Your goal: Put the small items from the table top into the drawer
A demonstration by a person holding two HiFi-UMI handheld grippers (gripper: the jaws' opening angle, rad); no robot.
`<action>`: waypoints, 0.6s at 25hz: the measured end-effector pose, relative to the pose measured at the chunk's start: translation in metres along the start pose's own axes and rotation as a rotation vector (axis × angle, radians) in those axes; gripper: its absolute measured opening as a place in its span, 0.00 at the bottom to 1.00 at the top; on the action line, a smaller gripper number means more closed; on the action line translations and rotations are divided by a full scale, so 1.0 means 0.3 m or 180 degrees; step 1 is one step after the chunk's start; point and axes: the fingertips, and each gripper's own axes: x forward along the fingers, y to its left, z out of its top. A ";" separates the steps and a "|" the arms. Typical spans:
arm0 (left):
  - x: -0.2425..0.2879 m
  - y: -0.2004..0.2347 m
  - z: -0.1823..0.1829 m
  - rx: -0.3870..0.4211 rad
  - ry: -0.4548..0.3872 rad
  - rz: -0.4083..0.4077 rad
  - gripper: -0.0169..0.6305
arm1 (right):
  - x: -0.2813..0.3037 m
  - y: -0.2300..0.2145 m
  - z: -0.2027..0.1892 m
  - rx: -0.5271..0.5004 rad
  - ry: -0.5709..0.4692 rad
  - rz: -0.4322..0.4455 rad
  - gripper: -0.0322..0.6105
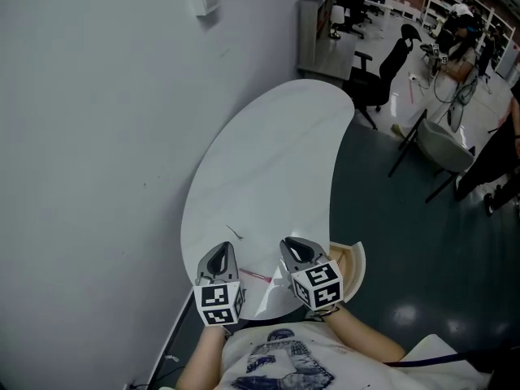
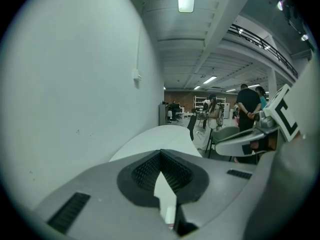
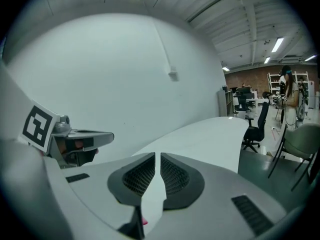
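Jaws of the left gripper (image 2: pixel 160 154) meet at their tips and hold nothing. The right gripper (image 3: pixel 158 156) has its jaws a thin slit apart, also empty. In the head view both sit side by side over the near, 6 o'clock end of the white table (image 1: pixel 276 161), with the left gripper (image 1: pixel 225 248) at 9 o'clock of the right gripper (image 1: pixel 290 242).

A thin pink stick (image 1: pixel 258 276) lies on the table between them, touching neither. A small dark sliver (image 1: pixel 234 234) lies just past the left jaws at 12 o'clock. The open wooden drawer (image 1: pixel 352 263) shows at 3 o'clock of the right gripper.

A pale wall (image 1: pixel 97 136) runs along the table's 9 o'clock side. A black office chair (image 1: pixel 382 71) stands on the dark floor (image 1: pixel 406 242) at 1 o'clock.
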 end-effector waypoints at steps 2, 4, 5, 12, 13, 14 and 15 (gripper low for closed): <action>0.009 0.061 -0.012 -0.0037 0.0008 -0.0006 0.06 | 0.053 0.039 -0.005 -0.0052 0.0070 0.0017 0.12; 0.020 0.117 -0.026 -0.0066 0.0016 -0.0019 0.06 | 0.106 0.074 -0.015 -0.0108 0.0150 0.0028 0.12; 0.027 0.143 -0.035 -0.0079 0.0020 -0.0028 0.06 | 0.133 0.089 -0.023 -0.0131 0.0201 0.0032 0.12; 0.086 0.292 -0.119 -0.0168 0.0131 -0.0141 0.06 | 0.313 0.168 -0.086 -0.0215 0.0484 0.0049 0.13; 0.098 0.308 -0.132 -0.0180 0.0155 -0.0161 0.06 | 0.335 0.172 -0.090 -0.0218 0.0508 0.0029 0.13; 0.111 0.324 -0.145 -0.0186 0.0178 -0.0181 0.06 | 0.359 0.173 -0.096 -0.0208 0.0529 0.0000 0.13; 0.126 0.340 -0.157 -0.0188 0.0199 -0.0204 0.06 | 0.385 0.172 -0.102 -0.0191 0.0552 -0.0033 0.14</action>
